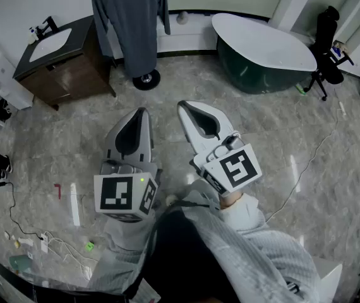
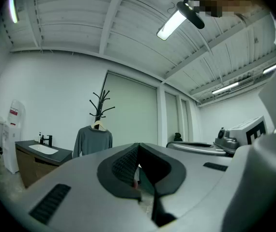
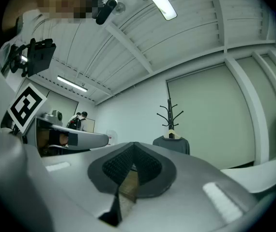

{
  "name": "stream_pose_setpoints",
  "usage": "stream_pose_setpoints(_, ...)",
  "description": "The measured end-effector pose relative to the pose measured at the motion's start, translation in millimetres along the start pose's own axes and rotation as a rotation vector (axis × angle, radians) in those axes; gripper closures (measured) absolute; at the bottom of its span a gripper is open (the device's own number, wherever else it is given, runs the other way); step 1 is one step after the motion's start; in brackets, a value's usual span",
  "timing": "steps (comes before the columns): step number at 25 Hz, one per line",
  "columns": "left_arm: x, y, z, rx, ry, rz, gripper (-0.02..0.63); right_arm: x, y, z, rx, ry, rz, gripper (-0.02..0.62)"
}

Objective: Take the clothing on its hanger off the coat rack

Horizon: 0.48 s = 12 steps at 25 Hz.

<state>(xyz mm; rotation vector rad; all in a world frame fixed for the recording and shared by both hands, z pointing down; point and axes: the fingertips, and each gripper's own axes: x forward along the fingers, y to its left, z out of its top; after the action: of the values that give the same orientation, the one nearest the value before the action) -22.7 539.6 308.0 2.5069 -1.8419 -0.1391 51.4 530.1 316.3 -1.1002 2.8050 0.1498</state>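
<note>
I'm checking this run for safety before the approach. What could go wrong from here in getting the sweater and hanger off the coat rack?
1. The coat rack stands on a small round base; tugging the gray sweater sideways may tip it.
2. The left hand-held gripper and right hand-held gripper are both shut; they must open before reaching the hanger.

The sweater (image 1: 132,24) is soft, matt grey knitted cloth, hung on a pale wooden hanger (image 2: 98,125). The floor (image 1: 275,137) is glossy, stone-patterned tile. The bathtub (image 1: 262,43) is smooth and shiny white inside. The cabinet (image 1: 72,74) is brown wood. The left tongs (image 2: 139,148) and right tongs (image 3: 134,145) are matt grey plastic with rough black pads (image 2: 123,166).
</note>
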Motion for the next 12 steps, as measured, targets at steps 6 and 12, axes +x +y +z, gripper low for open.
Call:
stream_pose_setpoints(6, -7.3, 3.8, 0.6, -0.005, -0.006, -0.004, 0.601, -0.9, 10.0, -3.8, 0.002, 0.015, 0.016, 0.594)
stream_pose_setpoints(12, 0.2, 9.2, -5.3, -0.014, -0.002, -0.008, 0.601, 3.1, 6.2, -4.3, -0.010, 0.002, -0.002, 0.594)
